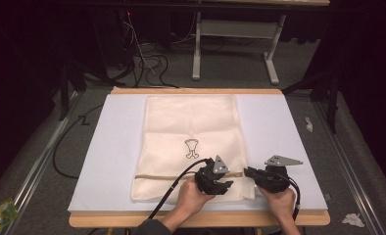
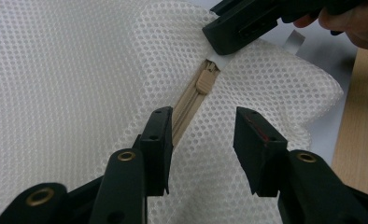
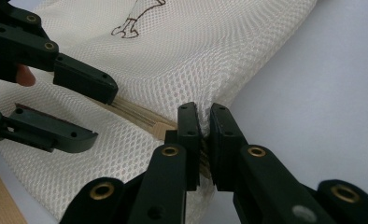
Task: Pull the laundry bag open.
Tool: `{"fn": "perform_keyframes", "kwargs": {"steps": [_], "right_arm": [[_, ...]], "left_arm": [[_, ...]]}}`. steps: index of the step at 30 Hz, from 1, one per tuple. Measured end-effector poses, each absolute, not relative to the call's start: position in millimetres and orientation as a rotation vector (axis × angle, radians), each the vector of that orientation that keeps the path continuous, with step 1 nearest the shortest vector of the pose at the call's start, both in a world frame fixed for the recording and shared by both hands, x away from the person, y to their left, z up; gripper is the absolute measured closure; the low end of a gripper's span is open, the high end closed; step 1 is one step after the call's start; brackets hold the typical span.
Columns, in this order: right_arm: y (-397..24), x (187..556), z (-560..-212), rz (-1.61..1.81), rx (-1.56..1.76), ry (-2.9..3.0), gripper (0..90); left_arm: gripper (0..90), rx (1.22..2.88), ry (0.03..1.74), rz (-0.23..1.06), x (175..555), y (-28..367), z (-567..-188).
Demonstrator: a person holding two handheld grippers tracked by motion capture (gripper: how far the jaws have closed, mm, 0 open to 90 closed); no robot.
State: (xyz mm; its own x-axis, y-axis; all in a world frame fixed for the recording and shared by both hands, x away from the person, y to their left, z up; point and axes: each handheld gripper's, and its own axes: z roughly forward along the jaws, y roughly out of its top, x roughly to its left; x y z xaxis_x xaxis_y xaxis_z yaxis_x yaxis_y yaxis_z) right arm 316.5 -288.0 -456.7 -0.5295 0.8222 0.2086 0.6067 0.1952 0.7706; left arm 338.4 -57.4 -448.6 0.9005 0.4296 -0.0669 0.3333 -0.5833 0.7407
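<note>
A wooden-edged table point(image 1: 132, 91) covered by a pale blue-white mat carries a large cream mesh laundry bag point(image 1: 191, 127), lying flat near the middle with its zippered end toward the person. A small dark line drawing point(image 1: 192, 148) is printed on its upper face. Across the near part of the bag runs a beige zipper point(image 2: 187, 105), and its small beige slider point(image 2: 204, 81) sits close to the right-hand end of that track.

The right hand-held gripper point(image 3: 203, 128) is clamped tight on the edge of the bag just at the zipper's end, with mesh pinched between its jaws. The left hand-held gripper point(image 2: 201, 140) hovers over the zipper with its jaws apart, straddling the track just short of the slider and pressing on nothing.

The bag looks light, soft and floppy, so it would likely bunch and slide on the smooth mat unless pinned. The open mesh offers good purchase but little stiffness. The slider is the sensible hold for working the zipper; it is small and probably slippery, calling for a precise pinch.
</note>
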Motion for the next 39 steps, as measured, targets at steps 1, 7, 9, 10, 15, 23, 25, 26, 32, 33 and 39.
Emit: {"fn": "perform_keyframes", "kwargs": {"steps": [1, 7, 9, 10, 15, 23, 25, 26, 32, 33, 39], "right_arm": [[-288.0, 316.6, -456.3, 1.248, 1.364, 2.220, 85.5], [-288.0, 316.8, -453.1, 1.251, 1.352, 2.221, 85.6], [-287.8, 316.3, -452.0, 1.262, 1.357, 2.215, 85.6], [-287.8, 316.1, -451.4, 1.266, 1.355, 2.215, 85.6], [-287.7, 316.1, -449.7, 1.277, 1.342, 2.218, 85.6], [-286.6, 315.5, -448.9, 1.282, 1.337, 2.222, 85.7], [-285.5, 315.2, -448.8, 1.289, 1.338, 2.221, 85.7], [-285.3, 314.9, -448.2, 1.288, 1.335, 2.225, 85.8], [-285.5, 314.9, -446.3, 1.313, 1.325, 2.226, 85.8], [-285.2, 314.9, -445.7, 1.312, 1.321, 2.228, 85.8], [-283.4, 315.3, -446.3, 1.327, 1.320, 2.224, 85.8]], "left_arm": [[58.3, 2.233, 0.549, 0.142, 339.0, -58.0, -448.7], [61.1, 2.220, 0.552, 0.114, 340.1, -61.0, -452.4], [61.2, 2.236, 0.541, 0.122, 339.0, -63.0, -454.2], [61.0, 2.244, 0.534, 0.131, 338.5, -63.9, -454.8], [60.9, 2.247, 0.524, 0.137, 337.9, -67.4, -456.0], [63.8, 2.252, 0.519, 0.120, 339.3, -71.6, -460.3], [64.6, 2.243, 0.539, 0.098, 342.1, -71.4, -461.2], [64.8, 2.242, 0.542, 0.089, 343.6, -71.2, -461.1], [65.0, 2.216, 0.563, 0.058, 349.3, -74.0, -459.4], [65.4, 2.211, 0.566, 0.060, 349.0, -74.6, -459.5], [67.3, 2.207, 0.564, 0.028, 350.5, -74.5, -460.8]]}}
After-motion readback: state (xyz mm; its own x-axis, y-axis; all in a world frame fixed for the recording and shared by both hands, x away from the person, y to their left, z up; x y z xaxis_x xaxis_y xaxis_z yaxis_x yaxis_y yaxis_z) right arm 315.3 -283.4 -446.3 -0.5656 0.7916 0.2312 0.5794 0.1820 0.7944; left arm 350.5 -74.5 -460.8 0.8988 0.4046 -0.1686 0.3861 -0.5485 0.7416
